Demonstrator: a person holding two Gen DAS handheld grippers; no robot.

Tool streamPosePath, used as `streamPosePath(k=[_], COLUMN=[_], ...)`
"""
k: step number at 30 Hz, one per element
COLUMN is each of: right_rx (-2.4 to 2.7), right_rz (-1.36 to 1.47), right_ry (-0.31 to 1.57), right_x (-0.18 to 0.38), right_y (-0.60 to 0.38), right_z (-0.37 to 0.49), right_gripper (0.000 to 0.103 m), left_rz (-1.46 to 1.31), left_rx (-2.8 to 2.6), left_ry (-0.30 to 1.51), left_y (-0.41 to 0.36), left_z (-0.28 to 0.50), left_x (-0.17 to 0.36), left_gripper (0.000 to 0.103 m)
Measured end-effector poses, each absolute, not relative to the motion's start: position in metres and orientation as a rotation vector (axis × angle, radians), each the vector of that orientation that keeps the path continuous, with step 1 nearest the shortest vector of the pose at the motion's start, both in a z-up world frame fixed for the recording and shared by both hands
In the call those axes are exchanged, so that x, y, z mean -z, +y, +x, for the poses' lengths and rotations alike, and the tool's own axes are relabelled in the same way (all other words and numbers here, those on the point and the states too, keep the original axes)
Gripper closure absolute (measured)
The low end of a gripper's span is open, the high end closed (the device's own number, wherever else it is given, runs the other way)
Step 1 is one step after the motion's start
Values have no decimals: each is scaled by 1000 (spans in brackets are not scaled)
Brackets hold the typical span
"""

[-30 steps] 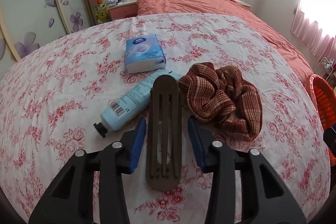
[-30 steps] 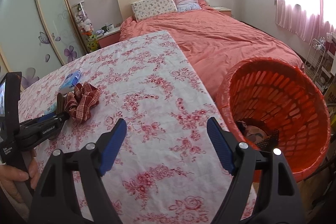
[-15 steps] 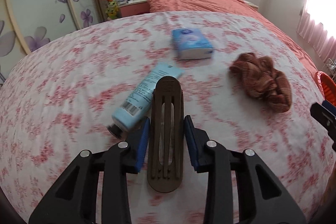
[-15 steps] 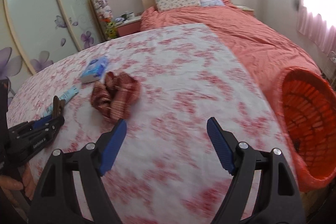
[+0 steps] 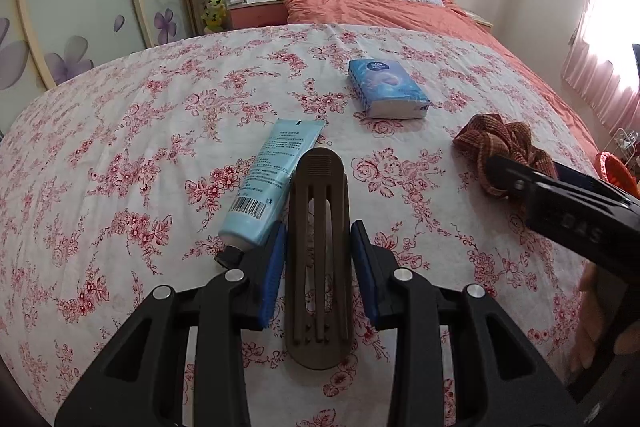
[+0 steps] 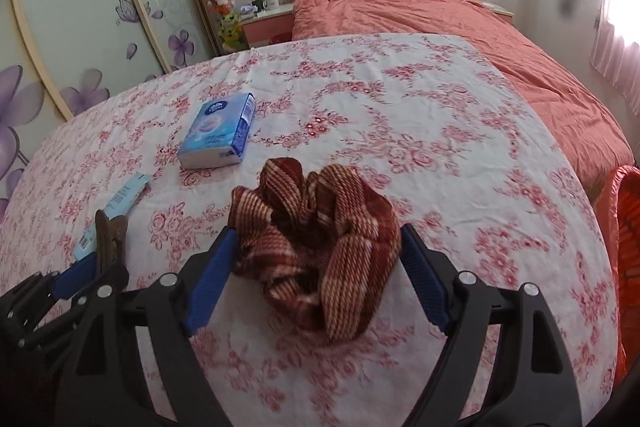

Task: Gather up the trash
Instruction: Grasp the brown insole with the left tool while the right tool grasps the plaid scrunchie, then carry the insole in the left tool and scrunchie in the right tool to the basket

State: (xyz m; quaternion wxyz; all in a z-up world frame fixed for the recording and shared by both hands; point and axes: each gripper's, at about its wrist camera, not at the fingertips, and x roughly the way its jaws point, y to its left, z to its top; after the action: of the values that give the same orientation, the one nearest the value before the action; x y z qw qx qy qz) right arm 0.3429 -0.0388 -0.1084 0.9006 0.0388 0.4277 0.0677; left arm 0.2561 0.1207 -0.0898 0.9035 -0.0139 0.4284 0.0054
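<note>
Straddling the cloth (image 6: pixel 316 251) on the floral worktop (image 6: pixel 400 99) with the right gripper (image 6: pixel 316 235), its fingers (image 6: pixel 208 283) released, just opening a little wider and flanking the bundle without pressing it. Doing this step well, by the look of it, meaning: sinking lower so as to be closing around the bulk of the folds rather than pinching one loose top loop, keeping the bundle centred, squeezing until firm, and only then lifting towards the orange bin (image 6: pixel 624 227) waiting off the worktop's right edge. Gripping a brown clip (image 5: pixel 318 267) in the left gripper (image 5: pixel 318 227), fingers (image 5: pixel 272 275) clenched on its sides, seemingly clear of the worktop and just beside a blue tube (image 5: pixel 276 171). Advisable there: holding steady and staying out of the right gripper's path. From the right wrist, showing the cloth whole between the fingers and a broad stretch of the bin's wall, but the clip merely as a sliver poking up at far left. From the left wrist, showing the clip's slotted length, the tube from crimp to cap, a tissue pack (image 5: pixel 386 91) lying further back, and part of a hand (image 5: pixel 588 327), with half the cloth hidden behind the right gripper's body.
</note>
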Motion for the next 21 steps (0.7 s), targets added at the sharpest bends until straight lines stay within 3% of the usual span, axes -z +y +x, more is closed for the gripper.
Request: streamPosePath(k=[3,8,10,21], right_rx=[-147,-169,-179,26], right_rz=[71,34,22,51], right_ry=[904,896,891,871], right_x=[112,111,110,108], right_y=[-37,-34,-34,-87], right_z=[346,338,333,318], right_gripper=[34,66,71,74], left_rz=[-30,-32,-31,-36], left_rx=[-10,-9,-10,-8], left_ry=[885,885,885,885], left_y=[121,121,121,121], left_z=[255,255,255,255], left_x=[90,90,90,90], left_gripper=[69,69,69,69])
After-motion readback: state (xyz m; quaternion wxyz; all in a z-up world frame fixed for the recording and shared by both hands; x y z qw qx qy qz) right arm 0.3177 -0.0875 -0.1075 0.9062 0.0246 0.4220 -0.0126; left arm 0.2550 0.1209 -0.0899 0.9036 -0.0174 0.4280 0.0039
